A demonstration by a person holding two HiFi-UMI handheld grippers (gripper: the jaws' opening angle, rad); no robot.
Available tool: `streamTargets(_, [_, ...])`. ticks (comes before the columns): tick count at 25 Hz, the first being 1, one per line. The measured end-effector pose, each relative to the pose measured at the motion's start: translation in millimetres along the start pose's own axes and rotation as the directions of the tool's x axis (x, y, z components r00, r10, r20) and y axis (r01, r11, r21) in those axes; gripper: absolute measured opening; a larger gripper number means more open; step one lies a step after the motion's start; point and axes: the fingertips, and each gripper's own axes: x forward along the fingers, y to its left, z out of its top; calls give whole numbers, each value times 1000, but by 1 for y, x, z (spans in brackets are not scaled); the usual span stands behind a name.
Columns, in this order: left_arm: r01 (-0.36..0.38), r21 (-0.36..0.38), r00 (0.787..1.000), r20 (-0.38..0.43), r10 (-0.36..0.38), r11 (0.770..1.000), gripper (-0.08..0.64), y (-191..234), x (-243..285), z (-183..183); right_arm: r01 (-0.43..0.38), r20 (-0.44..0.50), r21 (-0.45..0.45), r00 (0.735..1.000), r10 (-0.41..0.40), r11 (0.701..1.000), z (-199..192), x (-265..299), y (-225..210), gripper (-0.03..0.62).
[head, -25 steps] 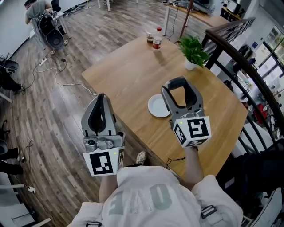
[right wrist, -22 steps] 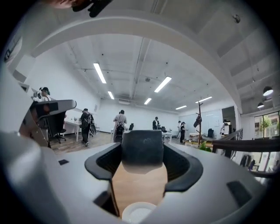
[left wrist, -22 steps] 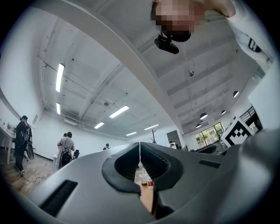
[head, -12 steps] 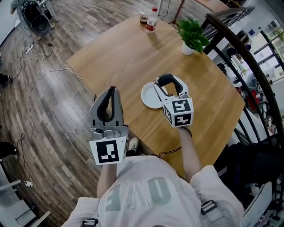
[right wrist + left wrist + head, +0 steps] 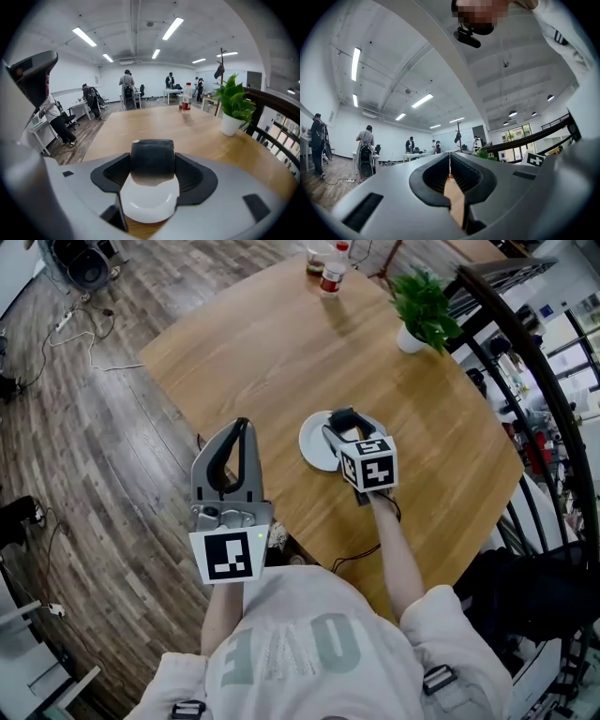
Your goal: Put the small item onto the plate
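Observation:
A small dark cylinder-shaped item sits between the jaws of my right gripper, which is shut on it. Directly below it lies a white plate on the wooden table. In the head view the right gripper hovers over the plate with the dark item at its tip. My left gripper is held off the table's near-left edge, above the floor. Its jaws touch at the tip with nothing between them, and in the left gripper view the gripper points up into the room.
A potted plant stands at the table's far right, with a bottle and a jar at the far edge. A dark railing runs along the right. The table is bare wood around the plate. People stand far off in the room.
My right gripper has moved down and forward with the dark item, from beside the plate to right over it. The left gripper has barely moved.

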Motion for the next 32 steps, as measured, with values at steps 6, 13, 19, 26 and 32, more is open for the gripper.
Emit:
streamTargets(6, [6,20,999,-41,-5,1000,12,-4,4,-12,-28,-161,1,986,28,1000,-36,29,1,308])
streamTargets(13, [0,41,998,-61,2,999,12,1,8,-16,-34,-226,2,973,34,999,-51,44,3,307])
streamTargets(19, [-4,38,998,-66,6,999,12,3,10,-19,-8,-243,9,970,10,1000,-46,48,-1,307])
streamTargets(26, [-4,38,998,-64,7,999,12,3,12,-19,-1,-287,-12,958,-2,1000,-58,52,-3,299])
streamTargets(32, [-11,39,998,-61,13,999,12,5,9,-18,-7,-264,-40,964,-4,999,-56,53,-2,301])
